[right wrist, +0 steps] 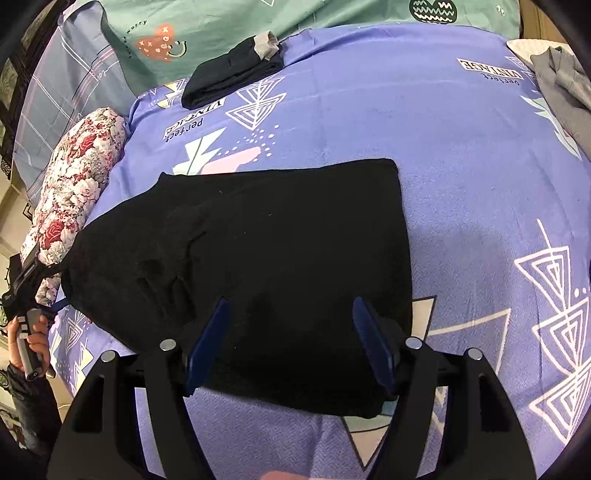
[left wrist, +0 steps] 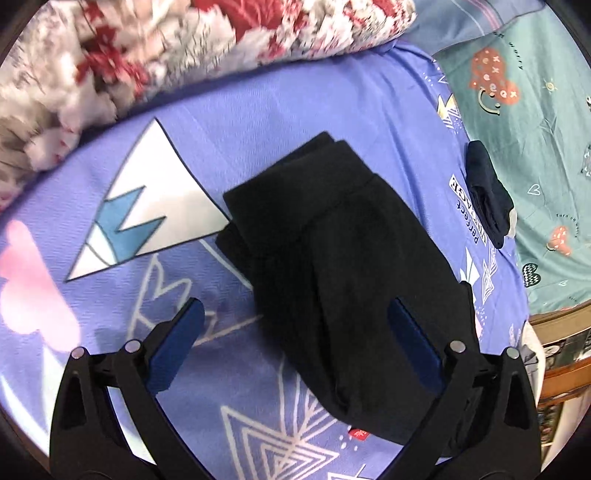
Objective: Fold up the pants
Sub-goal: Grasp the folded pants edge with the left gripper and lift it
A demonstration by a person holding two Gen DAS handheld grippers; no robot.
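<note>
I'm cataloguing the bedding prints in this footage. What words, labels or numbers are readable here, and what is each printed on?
"perfect VINTAGE", seen upside down: printed on the purple patterned bedsheet, twice in the right wrist view, at and.
"Turn off worry": small script on the teal patterned cover beside an orange smiley mushroom.
Small red tag at the folded black pants: too small to read.
Number-like mark on the grey-blue plaid pillow: unreadable.
</note>
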